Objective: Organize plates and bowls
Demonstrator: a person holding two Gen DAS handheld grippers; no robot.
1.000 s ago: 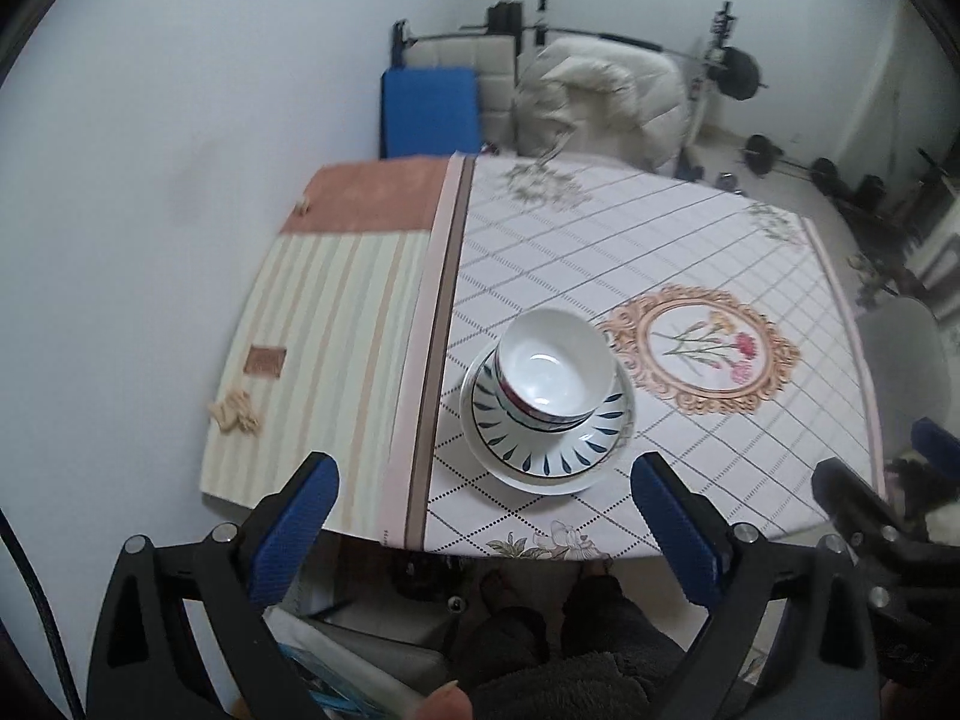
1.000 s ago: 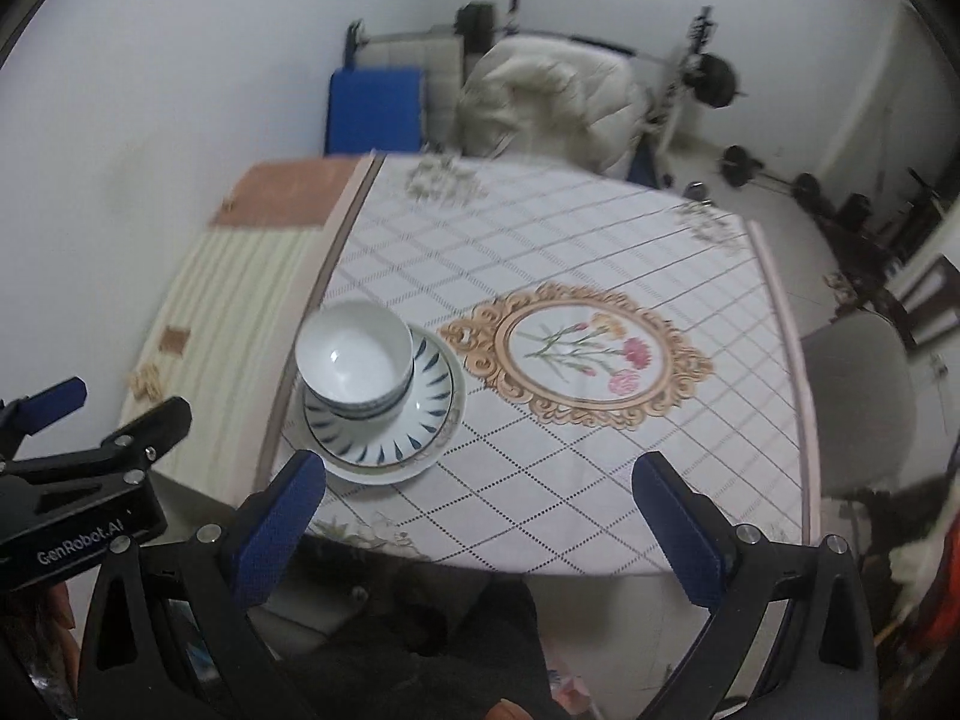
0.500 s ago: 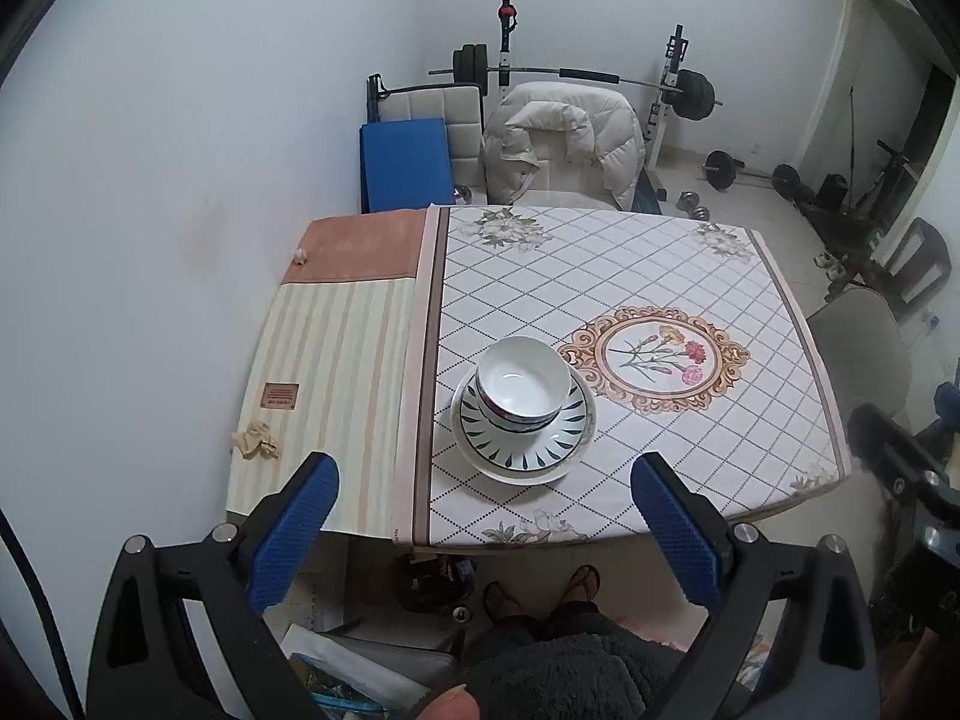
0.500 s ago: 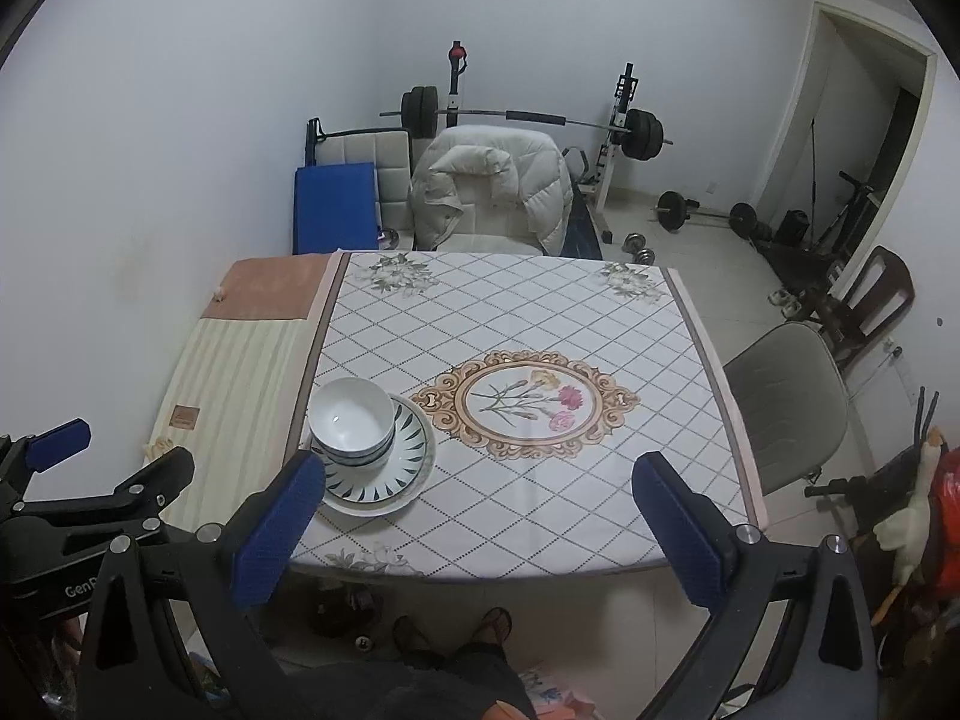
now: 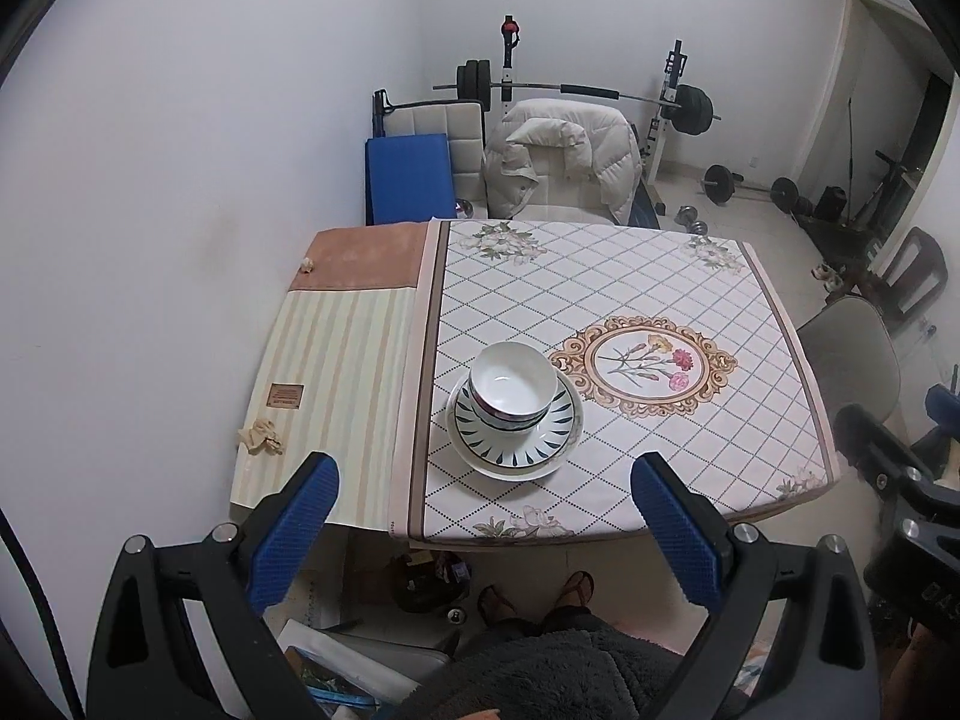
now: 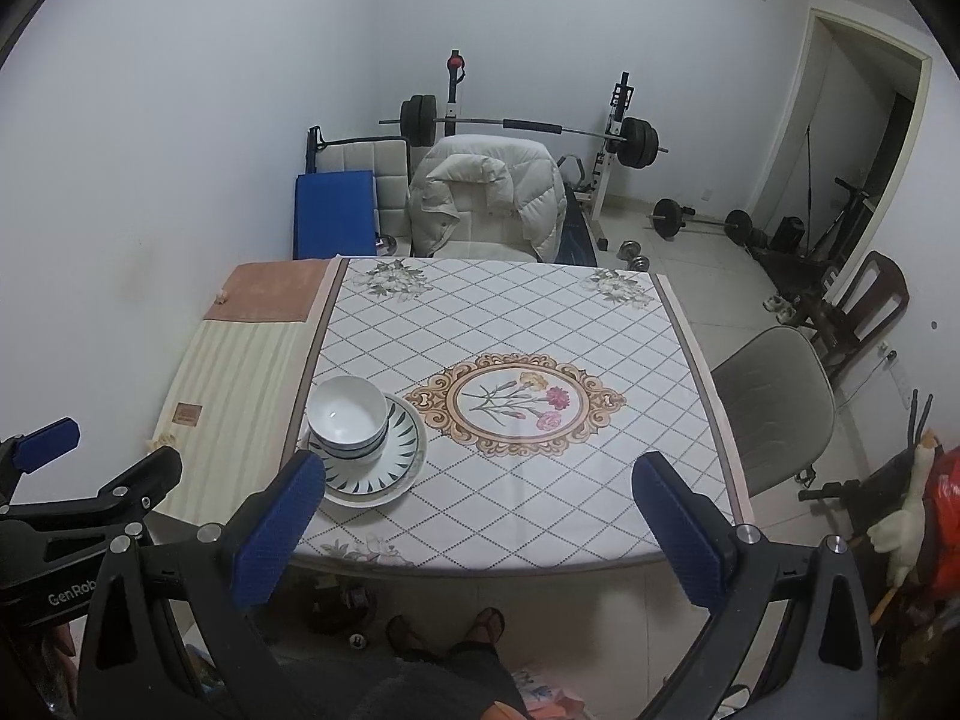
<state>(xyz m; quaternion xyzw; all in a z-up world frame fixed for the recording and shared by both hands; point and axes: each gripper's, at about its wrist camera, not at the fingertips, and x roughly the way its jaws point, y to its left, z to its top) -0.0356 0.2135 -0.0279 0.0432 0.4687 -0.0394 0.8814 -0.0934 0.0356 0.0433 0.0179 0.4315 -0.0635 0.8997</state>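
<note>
I look down into a white-walled room with a square table (image 5: 600, 276) pushed against the left wall, under a diamond-check tablecloth (image 6: 510, 324) with a gold-framed flower medallion (image 6: 516, 405) at its centre and a striped cream cloth (image 5: 336, 384) along its left side. A crumpled scrap (image 5: 259, 437) lies near that cloth's near edge. Beyond the far edge a chair carries a cream puffer jacket (image 6: 486, 204), with a barbell rack (image 5: 576, 93) behind it and a grey chair (image 6: 774, 408) to the right.

The stacked bowls (image 5: 511, 389), white inside, sit nested on a blue-leaf patterned plate (image 5: 516, 438) in the near-left part of the check cloth, just left of the medallion.

My left gripper (image 5: 483, 525) hangs above and nearer than the table edge, its blue pads spread wide with nothing between them; the stack lies ahead of the gap, far of the fingertips and well apart from them. My right gripper (image 6: 477, 519) is likewise wide open and empty, and from it the plate and bowls sit to the left, just beyond the left pad (image 6: 279, 531), which overlaps the plate's near-left rim in this view without touching it. Below, I see a person's sandalled feet (image 6: 444, 630) on the tile floor.
</note>
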